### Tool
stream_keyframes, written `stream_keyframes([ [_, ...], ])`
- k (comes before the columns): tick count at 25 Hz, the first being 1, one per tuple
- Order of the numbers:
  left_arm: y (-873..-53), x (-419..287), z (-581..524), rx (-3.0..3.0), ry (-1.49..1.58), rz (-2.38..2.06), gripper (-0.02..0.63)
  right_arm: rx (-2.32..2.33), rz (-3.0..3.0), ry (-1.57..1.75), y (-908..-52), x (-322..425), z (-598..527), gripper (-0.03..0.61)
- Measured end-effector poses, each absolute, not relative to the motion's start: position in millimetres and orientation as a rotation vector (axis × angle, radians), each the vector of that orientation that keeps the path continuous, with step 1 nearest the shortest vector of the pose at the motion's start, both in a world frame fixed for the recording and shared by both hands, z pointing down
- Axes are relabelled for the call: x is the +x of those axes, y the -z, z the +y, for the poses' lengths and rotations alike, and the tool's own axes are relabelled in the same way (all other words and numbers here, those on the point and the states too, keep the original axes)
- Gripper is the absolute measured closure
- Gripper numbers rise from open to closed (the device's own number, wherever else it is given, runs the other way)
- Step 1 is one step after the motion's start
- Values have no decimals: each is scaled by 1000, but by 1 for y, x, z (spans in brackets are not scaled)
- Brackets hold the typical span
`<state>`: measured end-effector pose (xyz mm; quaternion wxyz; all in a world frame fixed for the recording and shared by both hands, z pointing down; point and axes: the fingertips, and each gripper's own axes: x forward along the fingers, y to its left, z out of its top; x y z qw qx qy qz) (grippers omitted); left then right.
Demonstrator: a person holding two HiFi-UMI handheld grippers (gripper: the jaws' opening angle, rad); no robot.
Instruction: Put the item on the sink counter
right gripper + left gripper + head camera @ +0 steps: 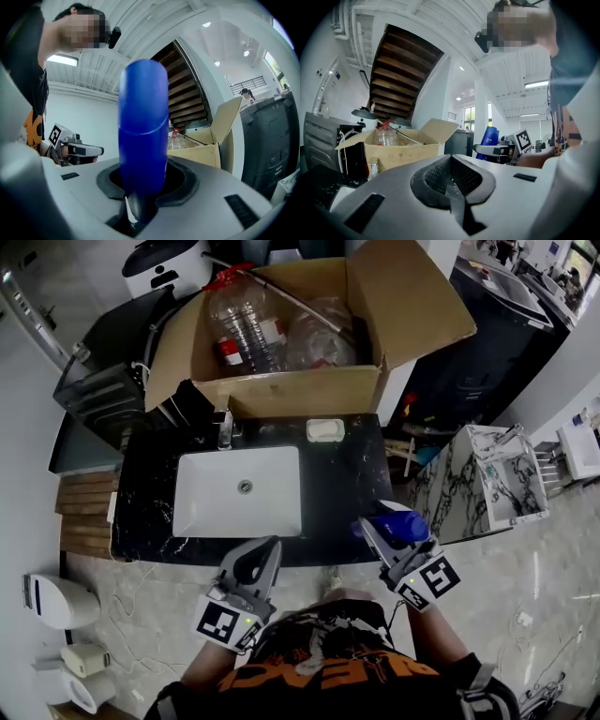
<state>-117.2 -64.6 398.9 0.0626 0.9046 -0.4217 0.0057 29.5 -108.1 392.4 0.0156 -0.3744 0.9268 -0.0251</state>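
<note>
Top-down head view: black sink counter [347, 484] w/ a white rectangular basin [211, 507] set in it, basin holds nothing. Faucet [225, 430] at the basin's back edge; a soap dish [325, 430] w/ a pale bar sits to its right, also at the back. Right behind the counter stands an open cardboard box [300, 390], flaps up, holding big clear plastic jugs [246, 324], one w/ a red cap. A marble-pattern cabinet [487, 484] is at the counter's right, wood slats [86, 512] at its left. Nothing lies on the counter's front strip betw. basin & person. Both grippers are held close to the person's chest, near the counter's front edge, jaws aimed fwd toward the box. The left gripper [265, 549] is in front of the basin, jaws pressed together, nothing betw. them. The right gripper [377, 526] pinches a blue bottle [405, 524] by its lower end; the bottle sticks out along the jaws & shows over the counter's front right corner, well apart from basin & soap dish. It is in the grip, not set down on the counter.
</note>
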Motion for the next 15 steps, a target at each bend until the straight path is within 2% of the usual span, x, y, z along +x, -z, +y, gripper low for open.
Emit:
stream_keyframes([
  [15, -398, -87, -133, 2740, 1, -1311, 597, -1109, 2909, 75, -396, 53, -180, 442],
])
